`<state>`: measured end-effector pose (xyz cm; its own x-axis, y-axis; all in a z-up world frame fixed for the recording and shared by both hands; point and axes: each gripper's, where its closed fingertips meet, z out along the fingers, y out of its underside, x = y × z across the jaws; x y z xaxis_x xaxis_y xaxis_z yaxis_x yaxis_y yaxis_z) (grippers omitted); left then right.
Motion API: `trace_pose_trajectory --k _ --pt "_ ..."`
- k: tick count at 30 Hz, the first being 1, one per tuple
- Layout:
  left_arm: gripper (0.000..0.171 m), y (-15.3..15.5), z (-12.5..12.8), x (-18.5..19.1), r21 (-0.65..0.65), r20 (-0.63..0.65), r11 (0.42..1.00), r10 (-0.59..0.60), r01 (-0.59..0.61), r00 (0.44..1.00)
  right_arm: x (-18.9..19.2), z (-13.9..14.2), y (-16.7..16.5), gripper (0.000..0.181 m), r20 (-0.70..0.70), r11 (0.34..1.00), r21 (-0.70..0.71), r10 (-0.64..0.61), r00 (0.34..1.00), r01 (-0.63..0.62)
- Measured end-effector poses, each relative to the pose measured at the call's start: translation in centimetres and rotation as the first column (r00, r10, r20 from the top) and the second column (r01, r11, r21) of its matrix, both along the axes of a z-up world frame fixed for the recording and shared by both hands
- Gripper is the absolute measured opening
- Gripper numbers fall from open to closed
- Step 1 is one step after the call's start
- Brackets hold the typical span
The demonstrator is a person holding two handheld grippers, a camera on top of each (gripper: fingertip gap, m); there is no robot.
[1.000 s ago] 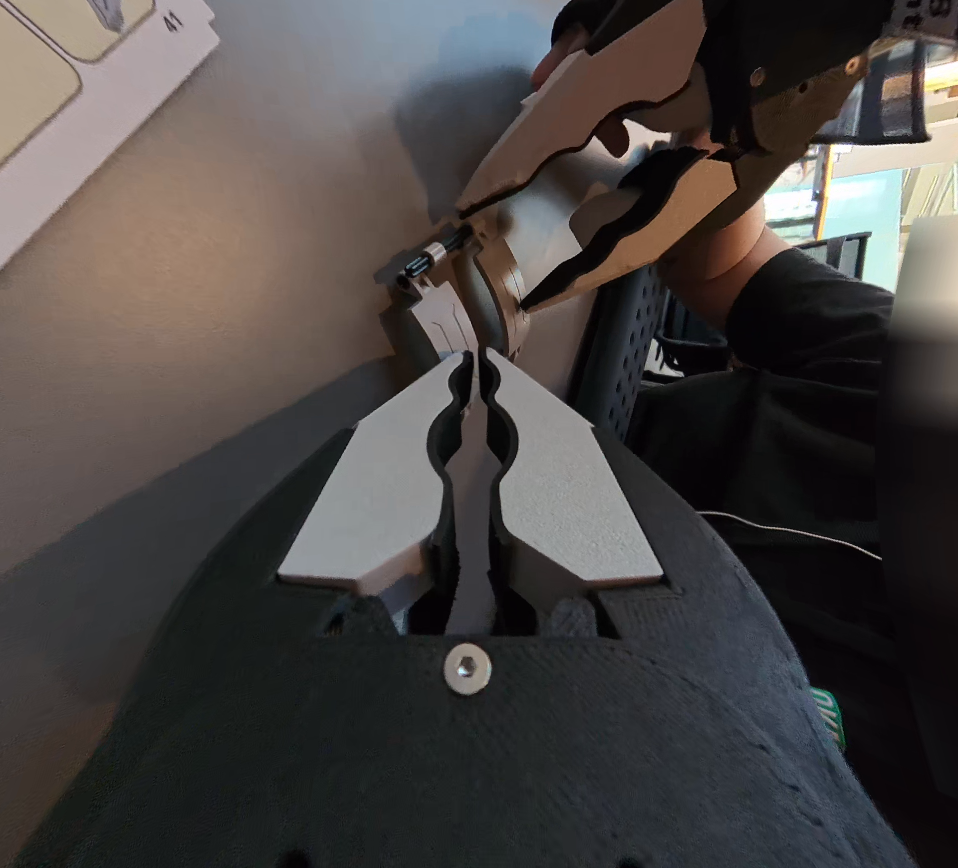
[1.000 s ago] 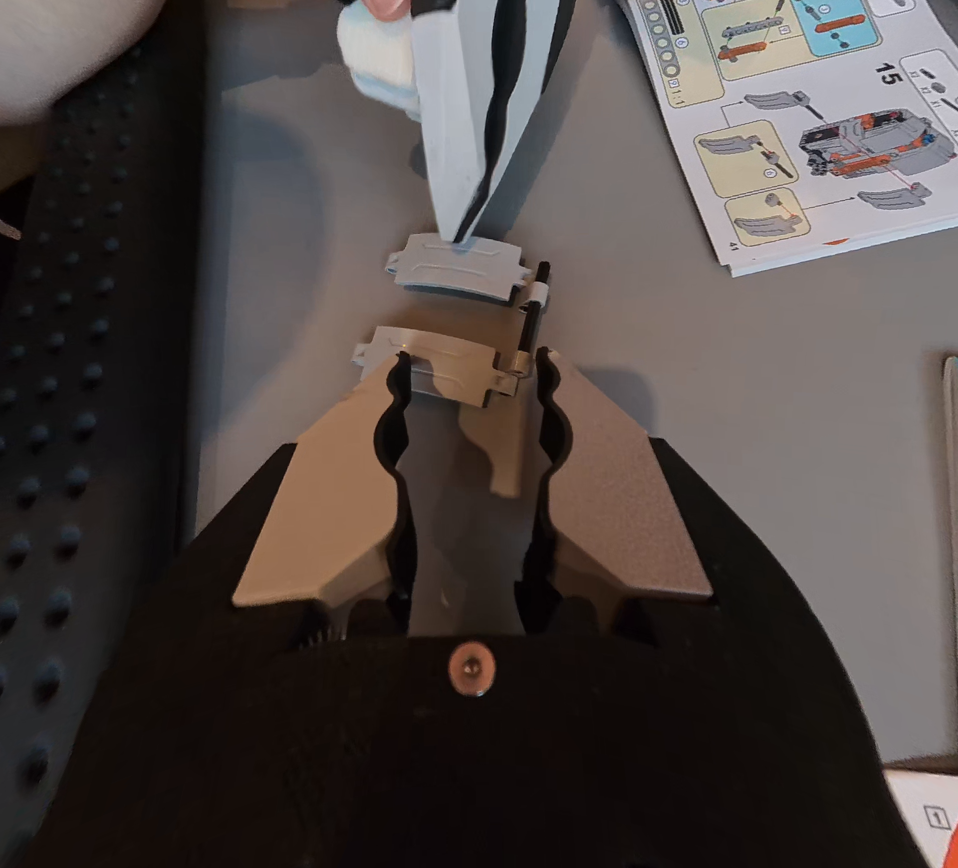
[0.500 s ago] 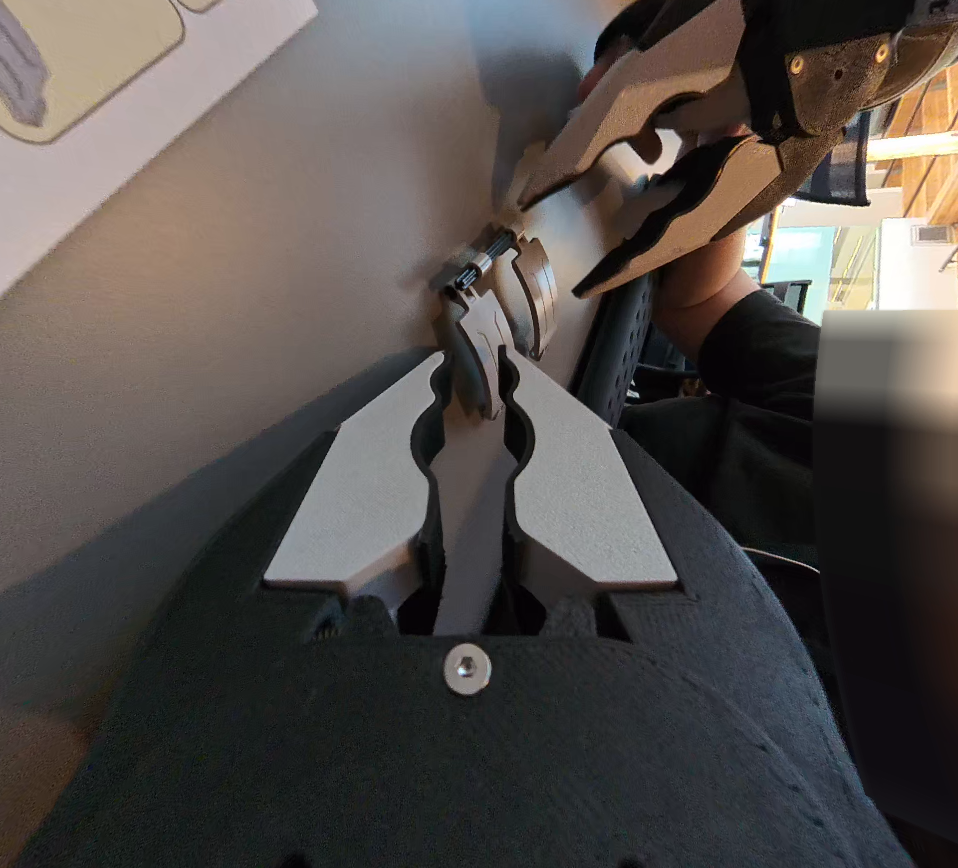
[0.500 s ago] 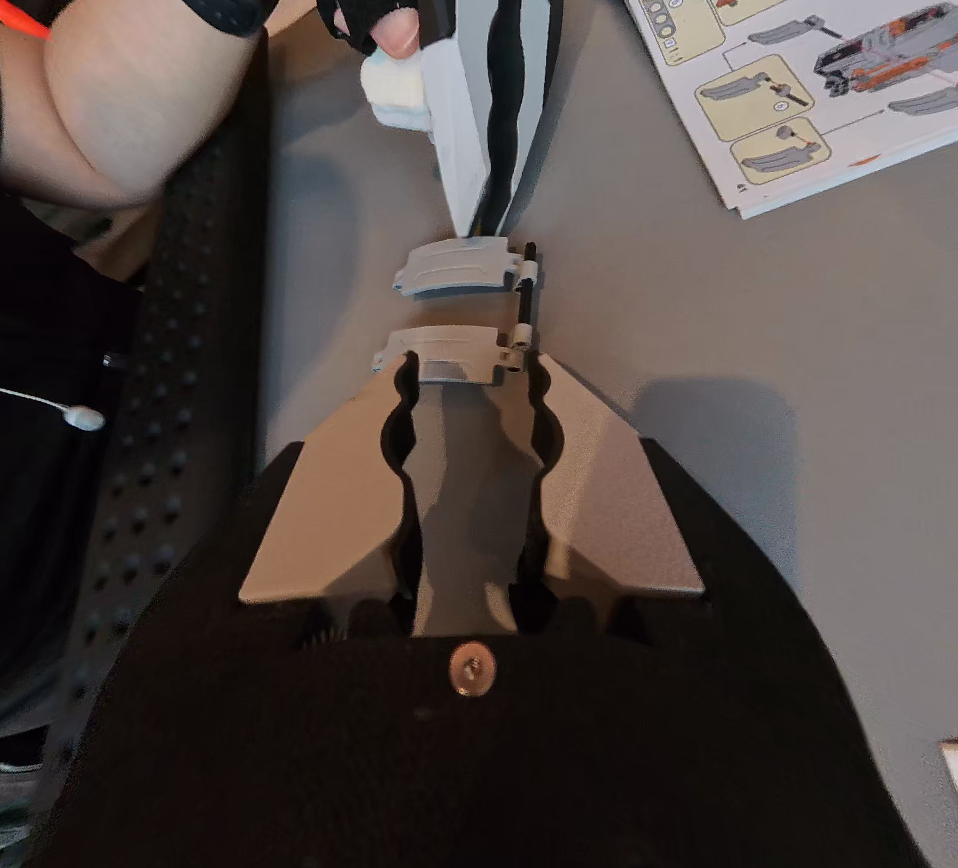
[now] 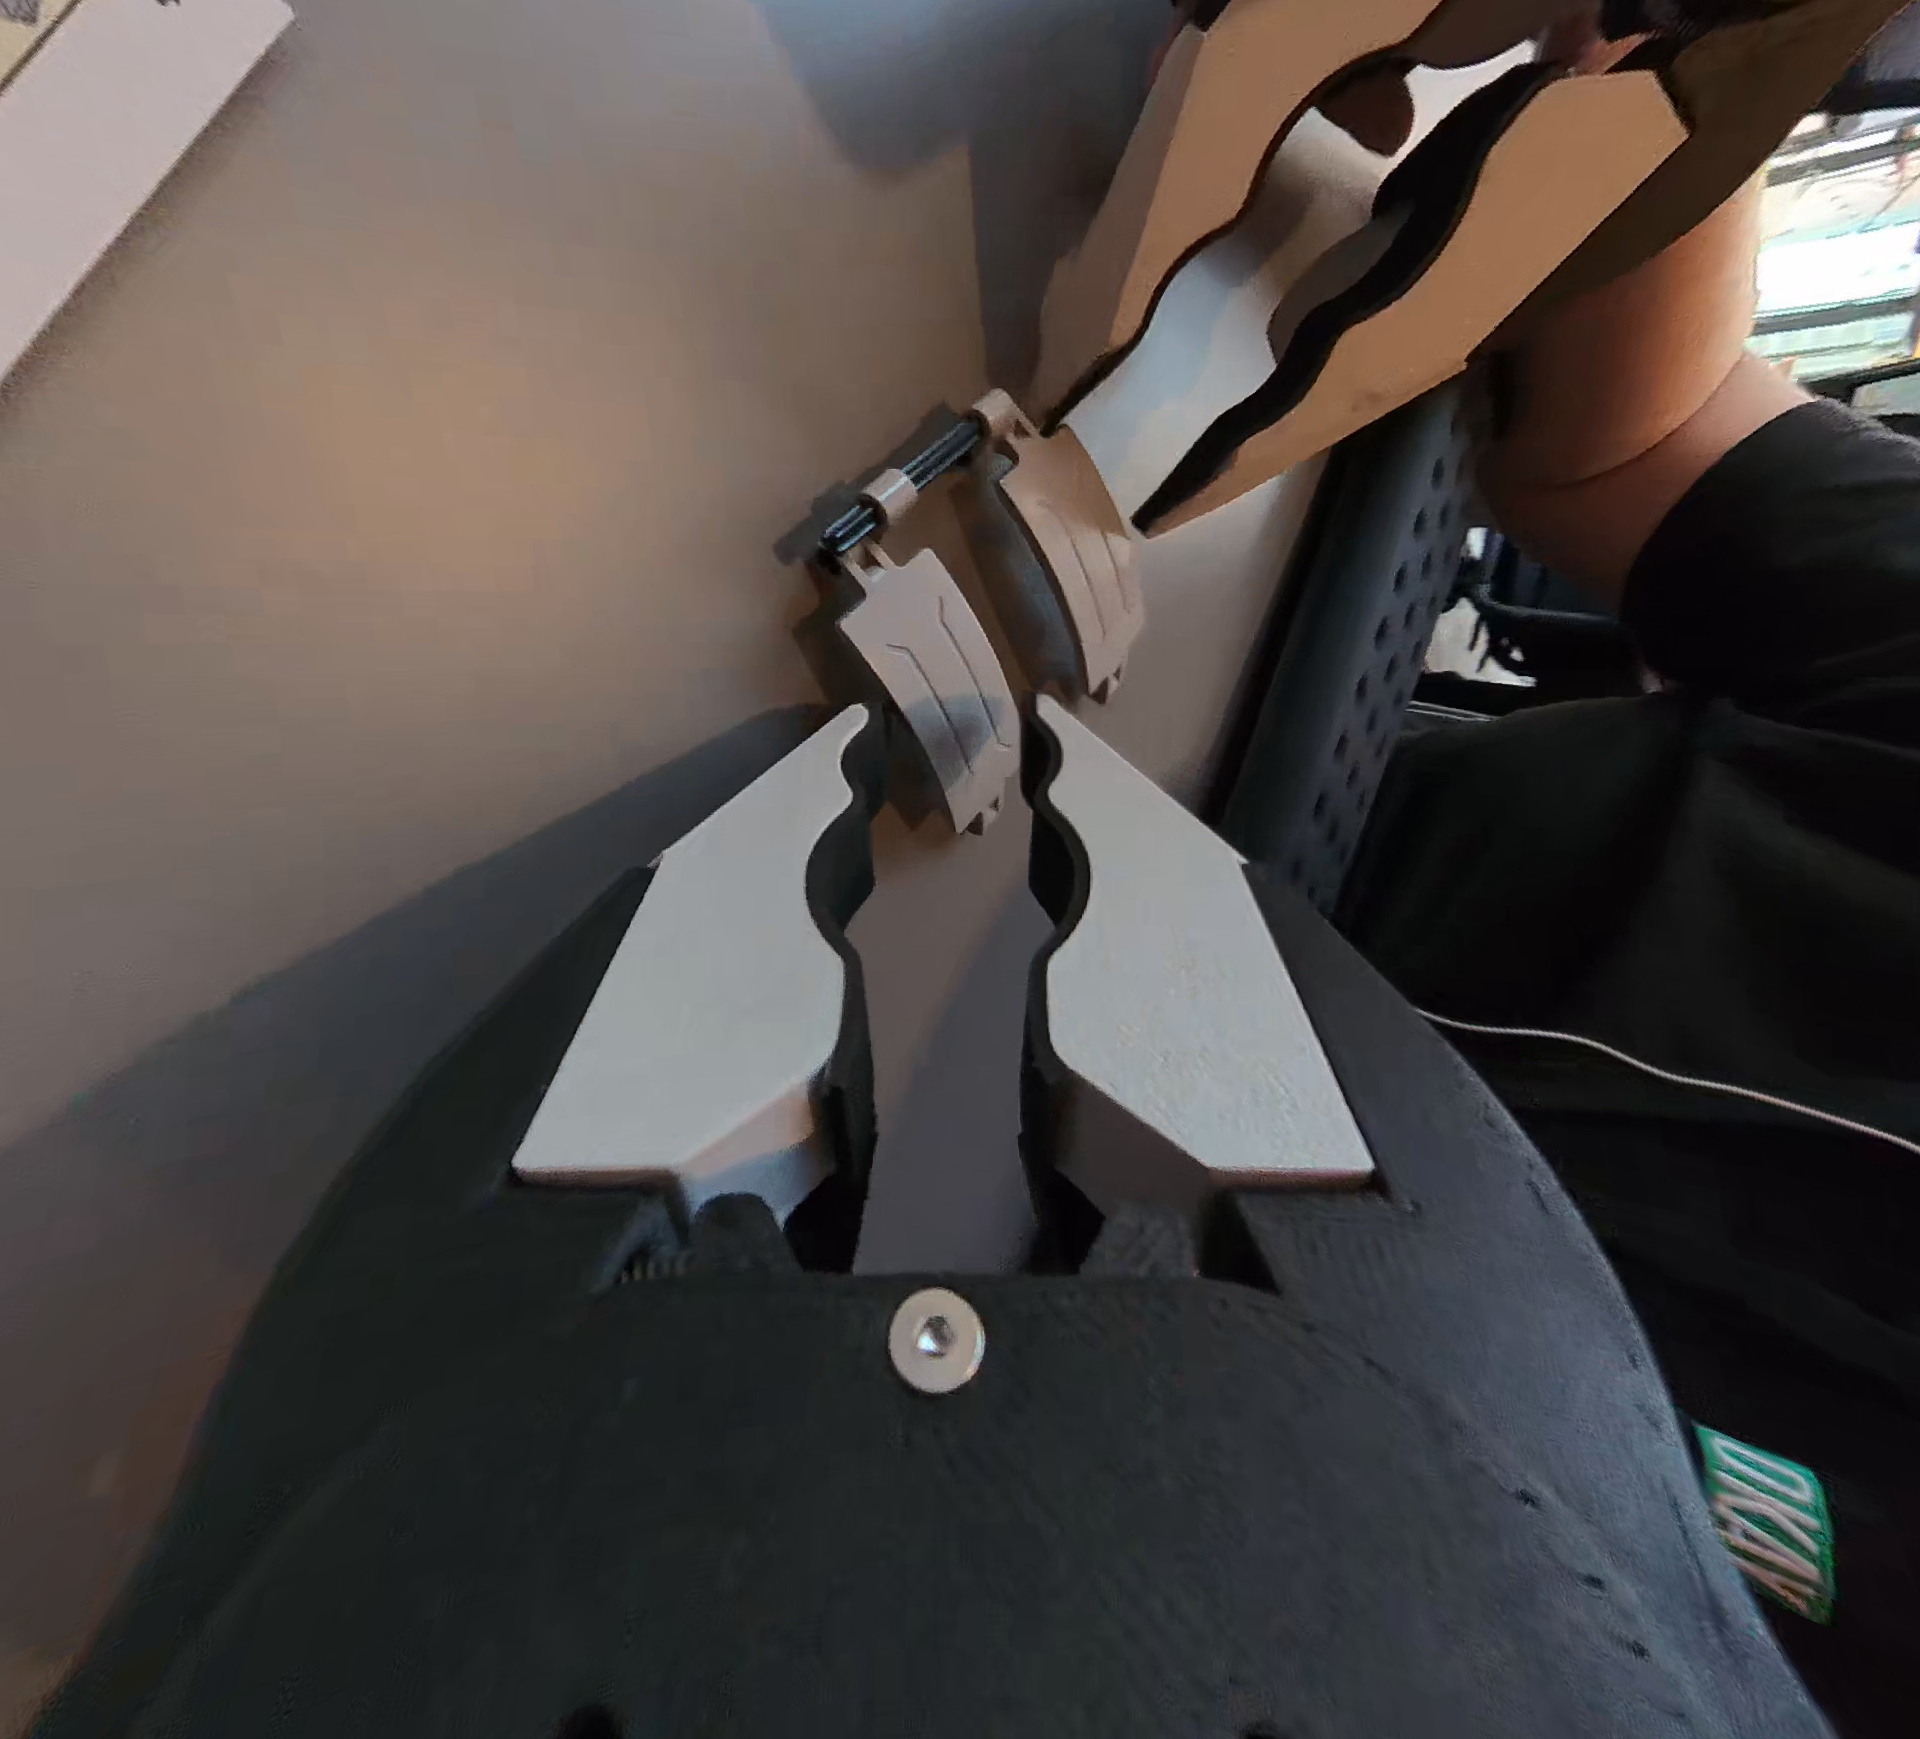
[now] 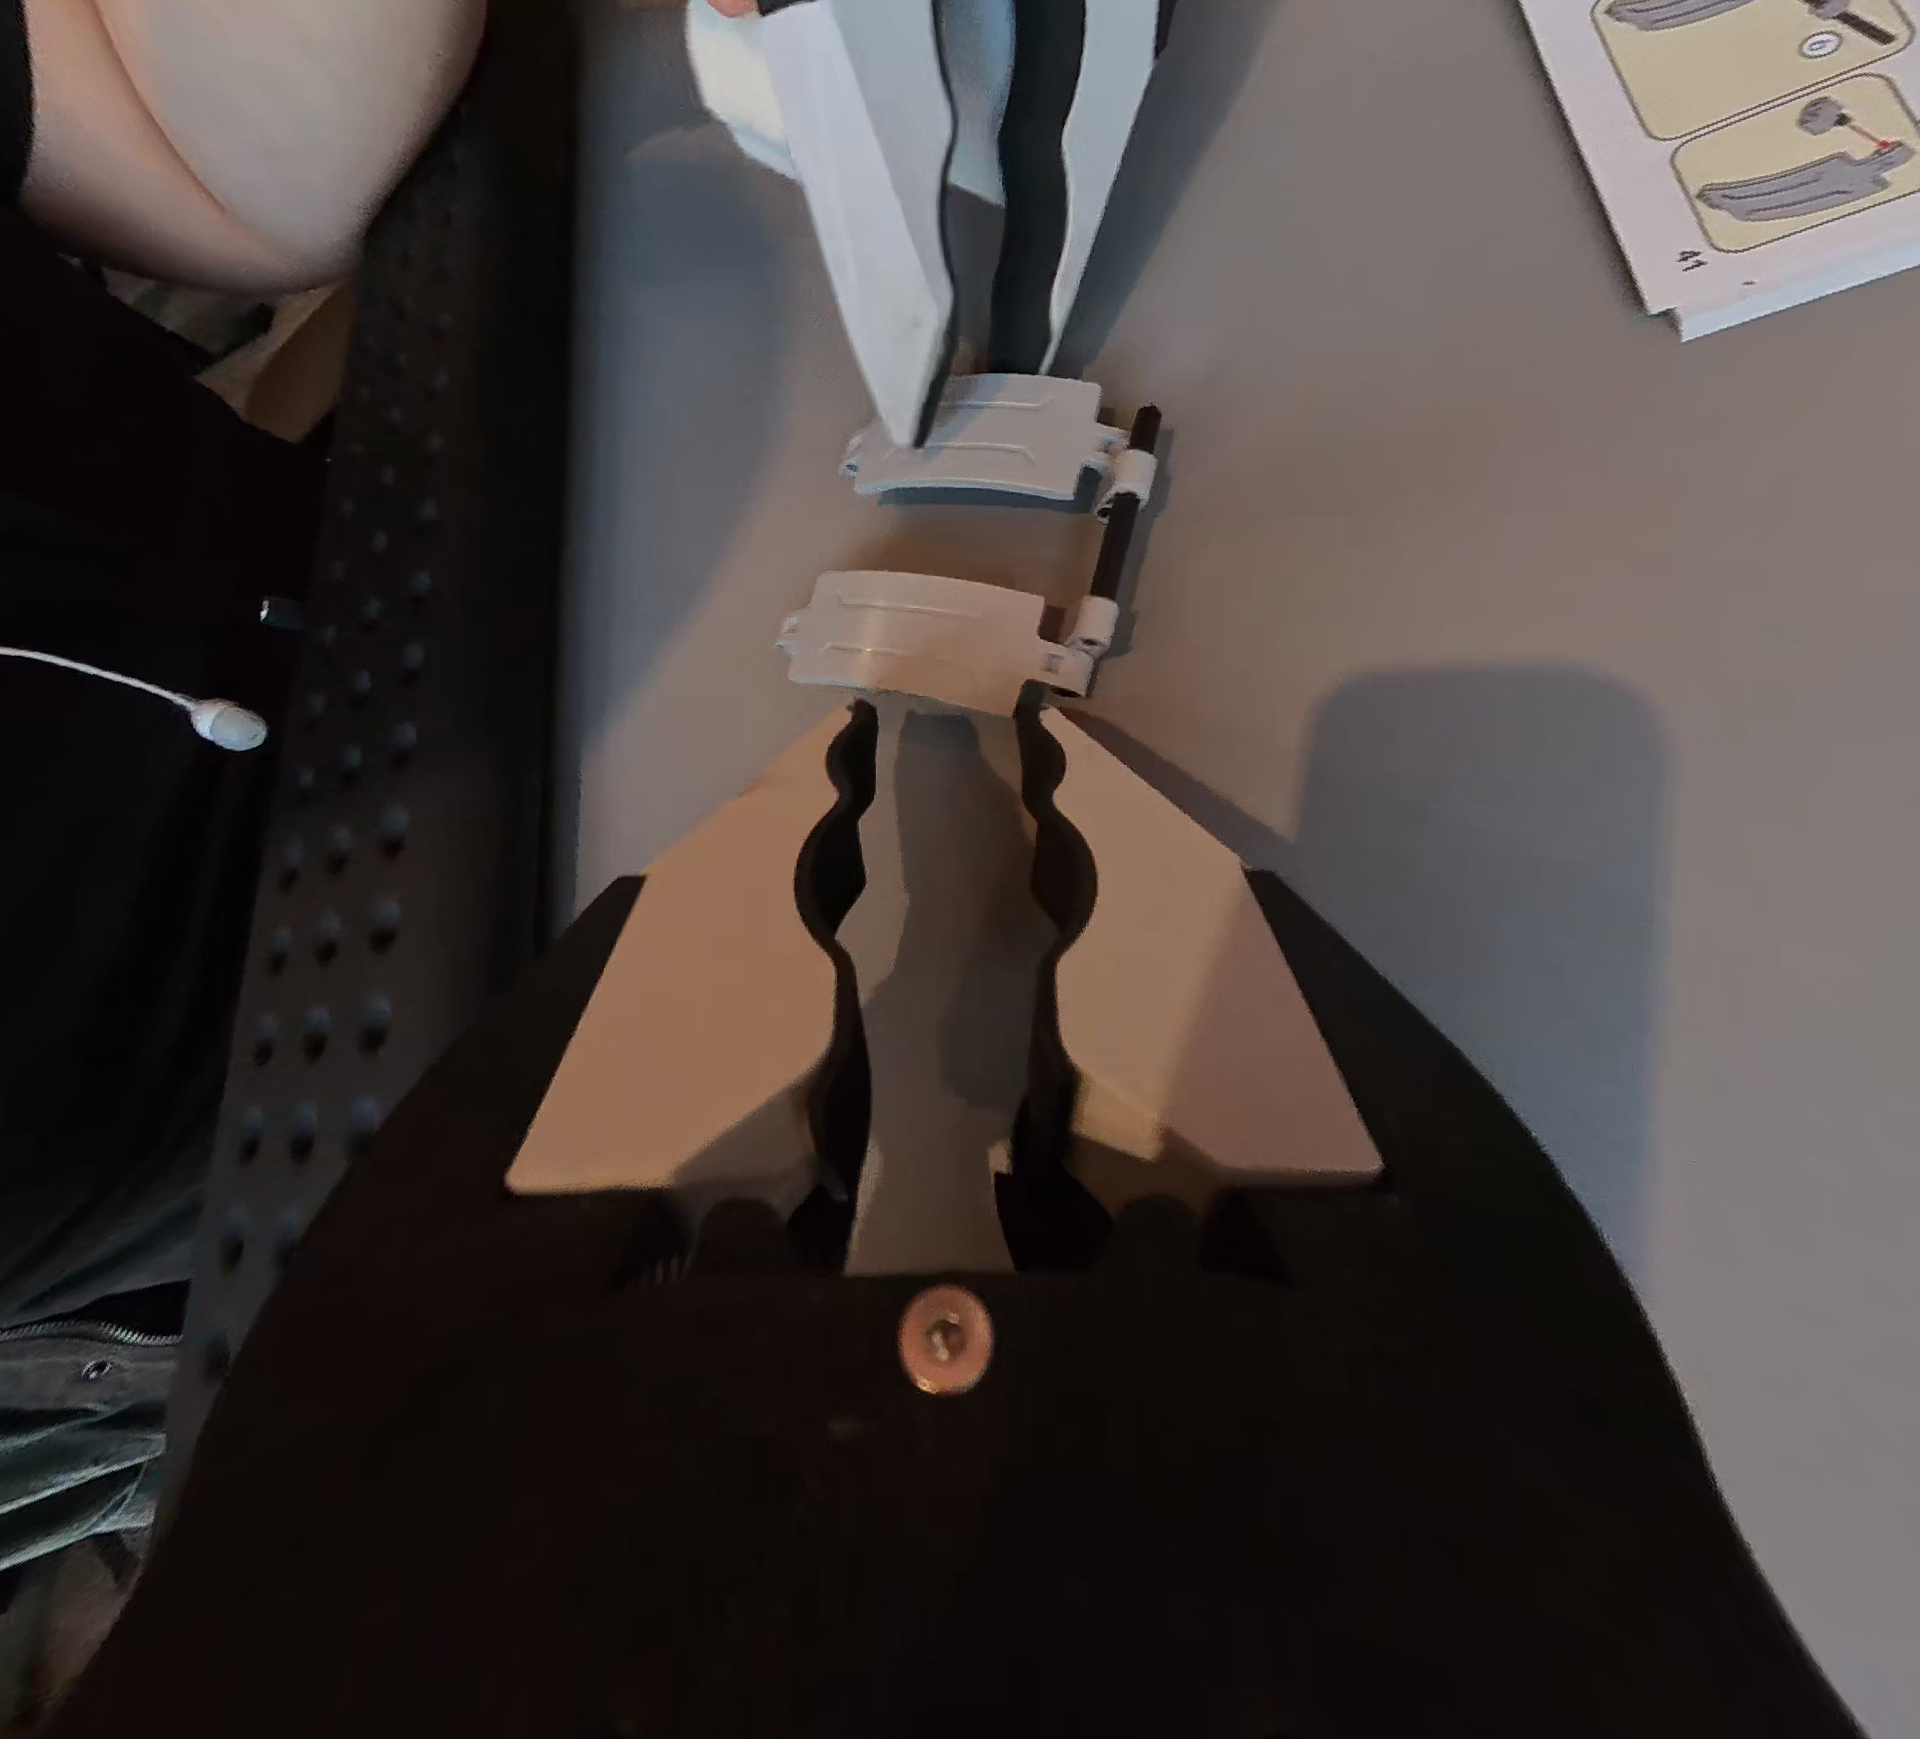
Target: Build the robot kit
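Observation:
Two grey curved panels joined by a black axle [image 6: 1120,536] lie on the grey table [image 6: 1455,546]. My left gripper [image 5: 954,707] is open, its tips on either side of the end of one panel [image 5: 940,692]. In the right wrist view this gripper [image 6: 977,401] comes in from the top onto the far panel [image 6: 977,448]. My right gripper [image 6: 951,718] is open, its tips at the edge of the near panel [image 6: 914,640]. In the left wrist view it [image 5: 1096,479] stands at the other panel [image 5: 1070,567].
An open instruction booklet [image 6: 1714,79] lies at the right; its corner shows in the left wrist view [image 5: 104,79]. A black studded mat [image 6: 343,754] runs along the table's left edge. A person's forearm [image 6: 208,79] and a white object [image 6: 743,79] are beside the left gripper. My hands' fingertips stand some 6 cm from each other. Both grippers' tips are roughly 4 cm from the black axle [image 6: 1120,536]. It is also in sight in the left wrist view [image 5: 915,471].
My left gripper went from shut to open around the end of its panel. My right gripper's jaws have narrowed and its tips now sit just short of the near panel.

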<state>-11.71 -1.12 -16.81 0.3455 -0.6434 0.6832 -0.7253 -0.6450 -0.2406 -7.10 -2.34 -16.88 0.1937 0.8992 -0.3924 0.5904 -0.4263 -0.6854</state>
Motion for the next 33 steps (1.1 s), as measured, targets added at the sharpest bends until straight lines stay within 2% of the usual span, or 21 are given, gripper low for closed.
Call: trace_pose_trajectory --k 3,5,7,9,11,12,14,17,19,21,24,26,30,32,33 --pt "0.022 1.6 0.6 0.2 0.140 0.014 0.990 0.009 -0.011 1.000 0.7 0.1 -0.1 0.028 0.009 1.000 0.015 0.013 1.000 -0.013" --pt "0.018 2.8 2.3 0.8 0.249 0.095 0.968 0.009 -0.033 0.995 1.0 0.5 0.1 0.032 -0.013 0.999 0.050 0.020 1.000 -0.019" --pt "0.018 4.0 4.4 1.3 0.396 0.170 0.917 -0.017 -0.053 0.985 0.9 1.3 0.5 0.041 -0.061 0.994 0.111 0.027 0.998 -0.020" --pt "0.018 5.2 6.0 1.3 0.559 0.197 0.825 -0.044 -0.076 0.979 0.3 2.1 0.1 0.057 -0.106 0.976 0.208 0.084 0.991 -0.060" --pt "0.017 6.3 7.6 1.4 0.690 0.228 0.715 -0.064 -0.115 0.971 -0.4 2.3 -0.5 0.079 -0.088 0.911 0.391 0.178 0.980 -0.131" --pt "0.016 6.7 8.5 1.4 0.738 0.246 0.661 -0.072 -0.139 0.967 -0.8 2.2 -0.5 0.083 -0.062 0.870 0.472 0.194 0.979 -0.142" --pt "0.022 7.5 10.1 1.3 0.810 0.290 0.551 -0.074 -0.204 0.954 -1.3 1.9 -0.2 0.079 -0.028 0.828 0.542 0.186 0.982 -0.141" --pt "0.029 8.7 12.2 0.3 0.849 0.372 0.417 -0.038 -0.324 0.927 -1.0 0.6 0.2 0.059 0.049 0.857 0.491 0.149 0.988 -0.154" --pt "0.031 9.3 13.2 -0.5 0.849 0.414 0.367 -0.016 -0.380 0.910 -0.9 0.5 -0.1 0.054 0.040 0.883 0.445 0.149 0.988 -0.151" --pt "0.039 9.4 13.7 -1.0 0.834 0.436 0.377 0.000 -0.404 0.900 -0.7 0.6 -0.2 0.044 0.041 0.891 0.429 0.146 0.988 -0.149" --pt "0.058 8.6 13.2 -0.8 0.779 0.442 0.491 0.013 -0.391 0.897 -0.2 0.4 0.1 0.044 0.077 0.903 0.409 0.110 0.991 -0.132" --pt "0.071 7.8 12.3 -0.6 0.745 0.417 0.570 0.007 -0.346 0.909 0.0 0.4 -0.2 0.043 0.094 0.915 0.379 0.106 0.990 -0.134" --pt "0.082 5.3 10.2 0.3 0.671 0.361 0.710 -0.063 -0.213 0.931 0.7 0.0 -0.8 0.043 0.137 0.942 0.308 0.096 0.986 -0.134" --pt "0.094 4.2 8.7 0.7 0.643 0.306 0.754 -0.087 -0.138 0.948 0.8 -0.1 -1.1 0.042 0.136 0.948 0.284 0.105 0.985 -0.140" --pt "0.095 4.0 8.0 0.9 0.647 0.269 0.755 -0.096 -0.106 0.958 0.8 -0.2 -1.1 0.042 0.138 0.949 0.282 0.104 0.985 -0.140"
